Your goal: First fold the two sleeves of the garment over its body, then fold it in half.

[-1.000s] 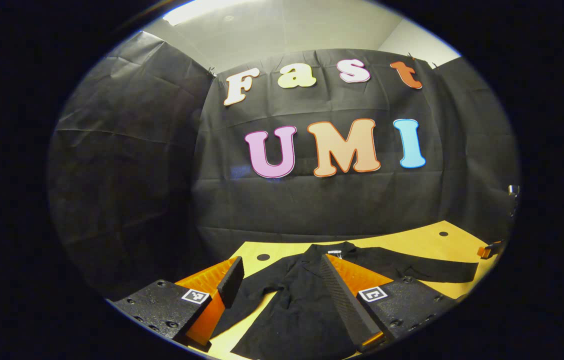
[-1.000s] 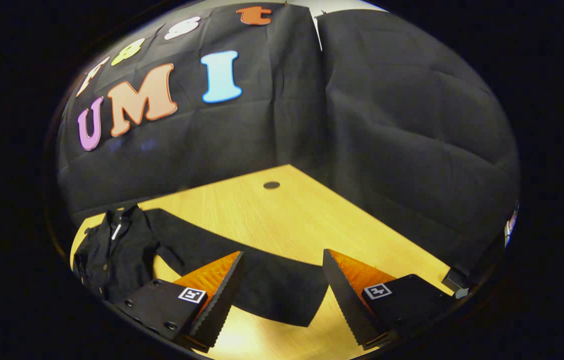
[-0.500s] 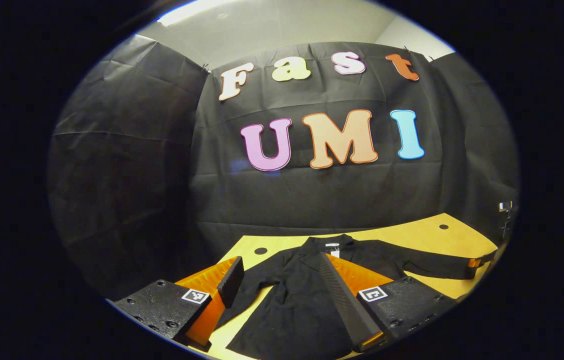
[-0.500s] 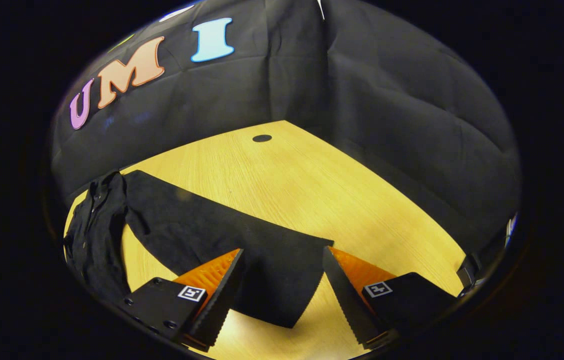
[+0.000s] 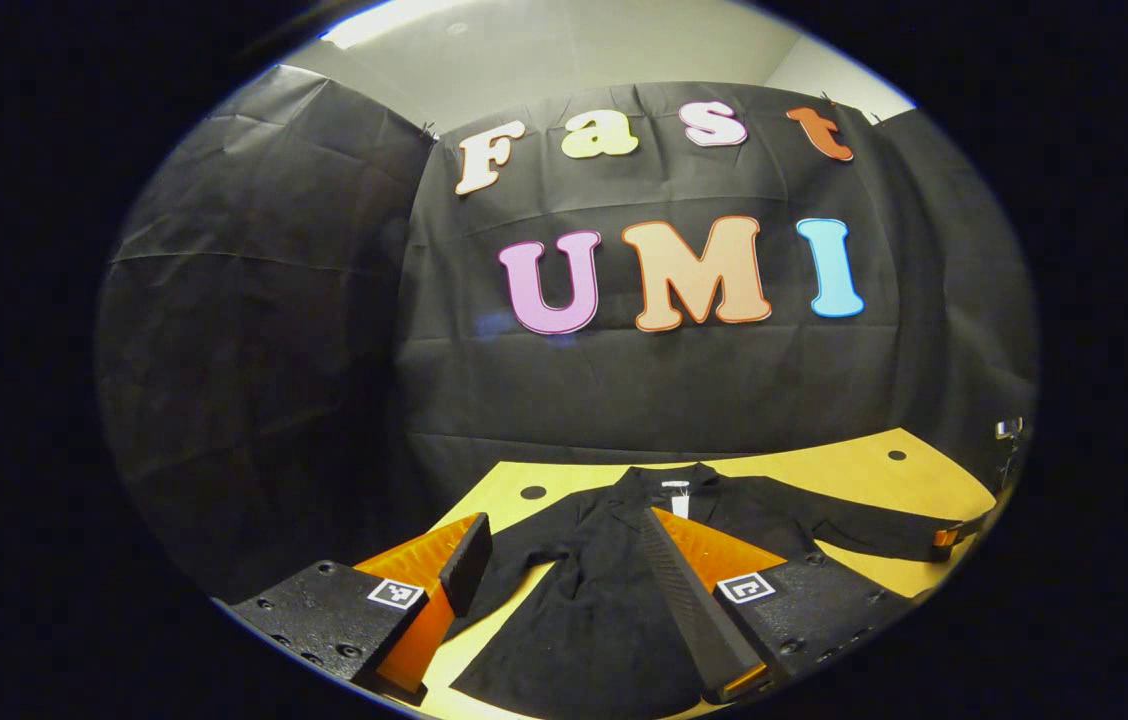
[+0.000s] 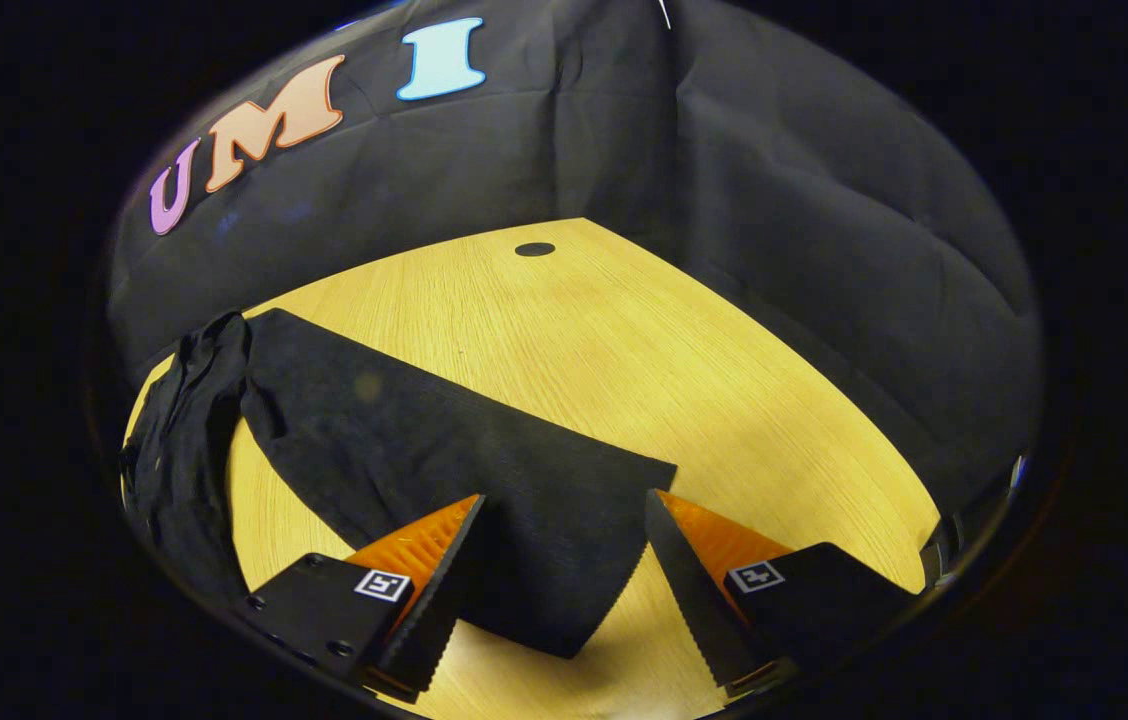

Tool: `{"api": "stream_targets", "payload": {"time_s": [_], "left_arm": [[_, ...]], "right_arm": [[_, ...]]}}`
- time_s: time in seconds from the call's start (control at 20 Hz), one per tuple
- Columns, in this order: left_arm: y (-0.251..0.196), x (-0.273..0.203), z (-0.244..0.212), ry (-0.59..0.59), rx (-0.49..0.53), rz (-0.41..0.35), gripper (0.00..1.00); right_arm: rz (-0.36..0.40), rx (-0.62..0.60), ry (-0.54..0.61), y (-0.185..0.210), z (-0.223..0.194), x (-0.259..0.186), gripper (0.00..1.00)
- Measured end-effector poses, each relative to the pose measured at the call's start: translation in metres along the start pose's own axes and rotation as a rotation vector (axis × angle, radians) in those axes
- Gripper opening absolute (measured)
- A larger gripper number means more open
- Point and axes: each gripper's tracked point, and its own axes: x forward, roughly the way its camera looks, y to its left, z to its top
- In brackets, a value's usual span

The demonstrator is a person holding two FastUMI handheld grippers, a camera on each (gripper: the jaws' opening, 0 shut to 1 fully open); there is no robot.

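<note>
A black long-sleeved garment (image 5: 604,610) lies flat on the yellow wooden table (image 5: 874,470), collar (image 5: 669,482) at the far side. My left gripper (image 5: 564,550) hovers open over its body, with the near sleeve (image 5: 514,560) by one finger. The other sleeve (image 5: 854,530) stretches right to where the right gripper (image 5: 952,536) sits. In the right gripper view that sleeve (image 6: 424,430) runs diagonally across the table (image 6: 674,350) from the garment body (image 6: 179,450). Its cuff end (image 6: 554,570) lies between the fingers of my open right gripper (image 6: 560,530).
Round cable holes sit in the tabletop (image 6: 534,249) (image 5: 532,492) (image 5: 896,455). Black cloth walls close the table in on the far side and both flanks. Bare wood spreads beyond the sleeve in the right gripper view.
My right gripper has dropped and moved forward, so the sleeve's cuff now lies between its open fingers. The left gripper has shifted only slightly above the garment body.
</note>
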Motion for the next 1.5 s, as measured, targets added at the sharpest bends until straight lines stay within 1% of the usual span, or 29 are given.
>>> {"api": "stream_targets", "payload": {"time_s": [0.05, 0.15, 0.2, 0.25, 0.3, 0.35, 0.4, 0.45, 0.5, 0.55, 0.6, 0.65, 0.7, 0.75, 0.8, 0.85, 0.9, 1.0, 1.05, 1.1, 1.3, 1.45, 1.5], "left_arm": [[0.001, -0.001, -0.001, 0.0, 0.0, 0.004, 0.95], [0.001, -0.005, -0.003, 0.006, 0.0, 0.011, 0.95], [0.001, -0.006, -0.005, 0.011, 0.001, 0.014, 0.95], [0.001, -0.007, -0.007, 0.014, -0.001, 0.019, 0.95], [0.0, -0.007, -0.007, 0.016, -0.004, 0.022, 0.95], [-0.001, -0.009, -0.008, 0.016, -0.008, 0.024, 0.95], [-0.001, -0.01, -0.007, 0.014, -0.011, 0.026, 0.9], [0.0, -0.011, -0.009, 0.013, -0.012, 0.03, 0.95], [0.001, -0.013, -0.009, 0.012, -0.014, 0.036, 0.9], [0.002, -0.014, -0.011, 0.012, -0.02, 0.042, 0.9], [0.003, -0.015, -0.011, 0.014, -0.028, 0.047, 0.95], [0.003, -0.016, -0.014, 0.017, -0.038, 0.051, 0.95], [0.003, -0.016, -0.015, 0.021, -0.049, 0.054, 0.95], [0.004, -0.018, -0.017, 0.024, -0.06, 0.056, 0.95], [0.004, -0.019, -0.019, 0.026, -0.069, 0.06, 0.95], [0.006, -0.019, -0.02, 0.029, -0.074, 0.065, 0.9], [0.007, -0.02, -0.021, 0.031, -0.075, 0.068, 0.95], [0.012, -0.019, -0.021, 0.033, -0.064, 0.077, 0.95], [0.014, -0.02, -0.022, 0.032, -0.058, 0.076, 0.9], [0.015, -0.019, -0.02, 0.028, -0.053, 0.071, 0.95], [0.021, -0.012, -0.018, 0.025, -0.032, 0.038, 0.95], [0.028, -0.004, -0.01, 0.006, -0.033, 0.009, 0.95], [0.032, 0.0, -0.007, 0.0, -0.034, 0.005, 0.9]], "right_arm": [[0.012, -0.011, -0.001, 0.002, 0.0, 0.0, 0.98], [0.039, -0.034, -0.008, 0.008, 0.0, 0.003, 0.86], [0.061, -0.039, -0.01, 0.014, 0.0, 0.002, 0.75], [0.071, -0.043, -0.009, 0.018, -0.001, 0.002, 0.69], [0.084, -0.046, -0.01, 0.021, 0.0, 0.002, 0.5], [0.1, -0.042, -0.003, 0.024, -0.003, 0.001, 0.46], [0.107, -0.036, -0.009, 0.027, -0.002, 0.0, 0.3], [0.103, -0.027, -0.008, 0.029, -0.003, 0.002, 0.25], [0.098, -0.024, -0.02, 0.03, -0.002, 0.002, 0.06], [0.098, -0.034, -0.015, 0.03, -0.005, 0.001, 0.07], [0.105, -0.051, -0.018, 0.032, -0.005, 0.0, 0.05], [0.111, -0.065, -0.013, 0.031, -0.006, 0.001, 0.05], [0.118, -0.073, -0.009, 0.032, -0.005, 0.001, 0.03], [0.123, -0.078, -0.003, 0.032, -0.005, 0.0, 0.04], [0.126, -0.077, 0.002, 0.032, -0.004, 0.0, 0.03], [0.128, -0.075, 0.006, 0.032, -0.004, -0.001, 0.02], [0.125, -0.076, 0.006, 0.031, -0.003, -0.002, 0.03], [0.123, -0.081, -0.01, 0.033, 0.004, -0.006, 0.02], [0.121, -0.089, -0.018, 0.033, 0.008, -0.01, 0.02], [0.121, -0.098, -0.032, 0.035, 0.015, -0.014, 0.02], [0.12, -0.095, -0.113, 0.053, 0.054, -0.034, 0.02], [0.136, -0.086, -0.181, 0.077, 0.088, -0.051, 0.02], [0.141, -0.091, -0.202, 0.086, 0.101, -0.056, 0.02]]}}
